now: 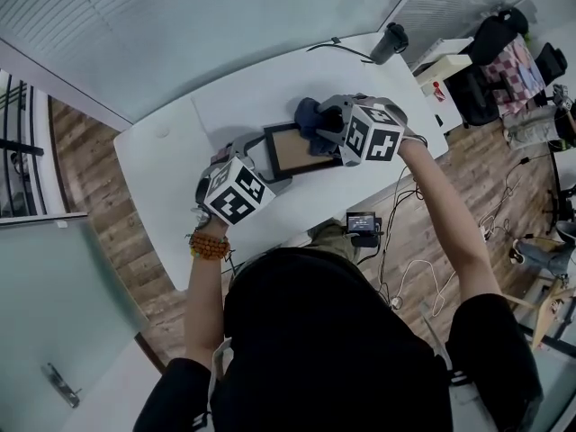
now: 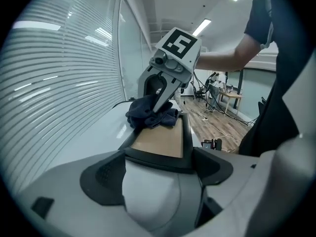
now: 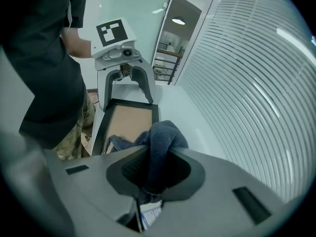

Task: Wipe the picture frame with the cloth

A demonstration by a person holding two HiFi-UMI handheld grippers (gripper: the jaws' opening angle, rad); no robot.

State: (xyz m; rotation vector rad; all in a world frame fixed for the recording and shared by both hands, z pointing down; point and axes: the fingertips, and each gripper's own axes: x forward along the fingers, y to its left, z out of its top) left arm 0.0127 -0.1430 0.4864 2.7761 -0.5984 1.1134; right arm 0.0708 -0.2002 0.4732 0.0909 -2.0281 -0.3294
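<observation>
Mid-wipe, with right claw (image 3: pixel 155 168) clamped on cloth (image 3: pixel 164 136) resting on frame (image 3: pixel 129 118) just beneath, left claw (image 2: pixel 158 166) wide astride the opposite edge; probably calls next for dragging cloth across toward left claw.

White table (image 1: pixel 162 165) bears the picture frame (image 1: pixel 292 151) and a black cable (image 1: pixel 335 41).

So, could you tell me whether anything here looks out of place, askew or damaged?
Nothing stands out. The picture frame lies flat on the table and looks intact; the cloth, bunched in the right gripper, rests on one end of it. No spill shows.
</observation>
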